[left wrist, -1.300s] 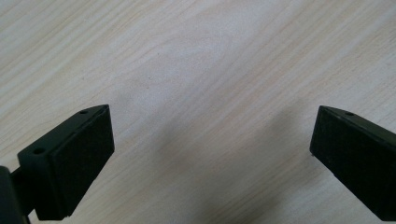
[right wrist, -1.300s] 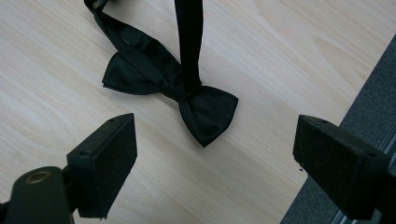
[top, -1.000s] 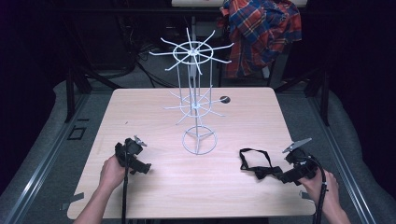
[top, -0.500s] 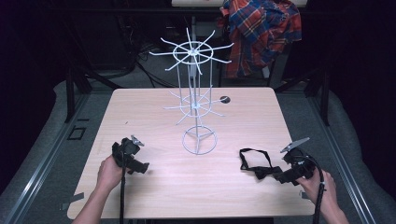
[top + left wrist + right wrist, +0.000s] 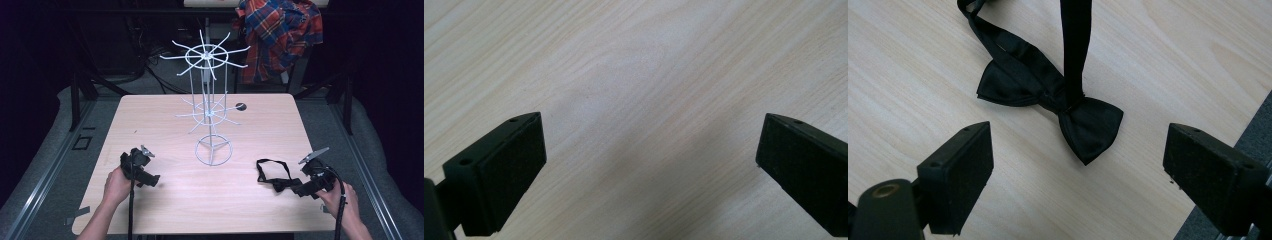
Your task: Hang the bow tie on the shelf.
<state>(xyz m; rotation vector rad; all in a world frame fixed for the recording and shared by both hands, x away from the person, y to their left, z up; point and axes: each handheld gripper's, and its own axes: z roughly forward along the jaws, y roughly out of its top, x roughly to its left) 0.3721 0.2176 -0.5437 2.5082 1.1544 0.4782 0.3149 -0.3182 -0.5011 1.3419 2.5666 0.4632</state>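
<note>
I hold a two-jaw gripper in each hand over a pale wooden desk (image 5: pixel 165 120), seen from above. My left gripper (image 5: pixel 151 180) hovers low near the desk's front left part, held in my left hand (image 5: pixel 117 184). In the left gripper view its two black fingers (image 5: pixel 499 172) stand wide apart with nothing but bare wood grain between them.

My right gripper (image 5: pixel 296 189) sits near the front right edge, held in my right hand (image 5: pixel 342 199), with a grey three-cornered plate (image 5: pixel 313 155) on top and a cable (image 5: pixel 342 210) trailing back along my forearm. In the right gripper view its fingers (image 5: pixel 958 175) are also spread wide apart and hold nothing. A black bow tie (image 5: pixel 1048 102) lies flat on the desk just ahead of them, closer to the gap than to either finger, one wing pointing toward the gripper. Its black neck strap (image 5: pixel 1075 45) runs away from the knot, and a second length of strap curves off to the upper left. From above, the bow tie (image 5: pixel 281 184) lies just beside the right gripper with its strap looped toward the desk's middle.

A white wire display stand (image 5: pixel 210 100) with two tiers of radiating hooks and a ring base stands upright at the desk's centre, well apart from both grippers. A small dark round hole (image 5: pixel 241 106) shows near the far edge. Behind the desk hangs a red and blue plaid shirt (image 5: pixel 280 35).
</note>
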